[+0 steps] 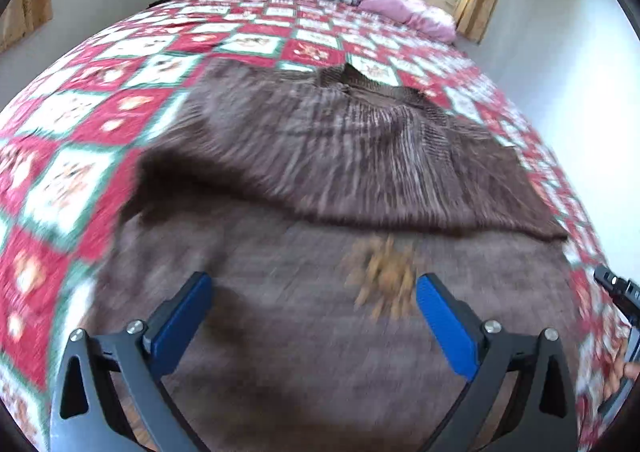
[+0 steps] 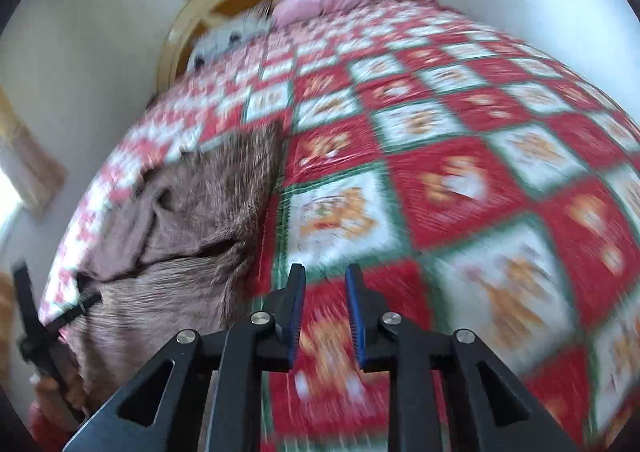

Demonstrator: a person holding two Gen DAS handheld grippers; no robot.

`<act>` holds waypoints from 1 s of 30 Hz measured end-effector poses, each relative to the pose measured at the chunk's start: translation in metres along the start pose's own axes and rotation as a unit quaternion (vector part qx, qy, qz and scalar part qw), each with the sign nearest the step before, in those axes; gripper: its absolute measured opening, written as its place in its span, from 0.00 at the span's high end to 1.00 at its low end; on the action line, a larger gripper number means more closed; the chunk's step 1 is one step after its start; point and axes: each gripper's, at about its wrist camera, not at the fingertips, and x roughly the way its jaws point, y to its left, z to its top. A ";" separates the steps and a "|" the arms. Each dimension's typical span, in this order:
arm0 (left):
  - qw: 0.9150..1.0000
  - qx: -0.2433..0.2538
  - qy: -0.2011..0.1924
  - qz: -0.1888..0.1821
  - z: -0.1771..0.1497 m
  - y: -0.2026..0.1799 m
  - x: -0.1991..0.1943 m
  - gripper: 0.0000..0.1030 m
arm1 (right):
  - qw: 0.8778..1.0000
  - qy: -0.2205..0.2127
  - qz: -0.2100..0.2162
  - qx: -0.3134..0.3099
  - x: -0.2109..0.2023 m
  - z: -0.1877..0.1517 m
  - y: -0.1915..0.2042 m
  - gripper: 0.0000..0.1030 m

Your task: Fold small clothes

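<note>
Brown knit garment (image 1: pixel 320 156): on checked quilt (image 1: pixel 100 124), partly folded over itself. Your left gripper (image 1: pixel 314 292): above garment, fingers spread wide, empty. Your right gripper (image 2: pixel 325 284): over bare quilt beside garment, narrow gap between fingers, nothing pinched

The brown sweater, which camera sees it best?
The left wrist view: the sweater fills the middle, showing its folded-over flap and collar. The right wrist view catches only a blurry part of it at the left side.
</note>
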 end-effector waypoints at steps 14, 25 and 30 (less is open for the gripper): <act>0.999 -0.019 0.006 -0.037 -0.091 0.120 -0.120 0.00 | 0.974 -0.210 -0.033 -0.083 -0.249 -0.040 0.028 0.79; 0.999 0.022 0.035 0.003 -0.158 0.112 -0.133 0.00 | 0.981 -0.117 0.036 -0.153 -0.233 -0.110 0.057 0.28; 0.996 0.060 0.032 0.055 -0.160 0.095 -0.126 0.00 | 0.988 -0.059 0.042 -0.139 -0.181 -0.131 0.056 0.28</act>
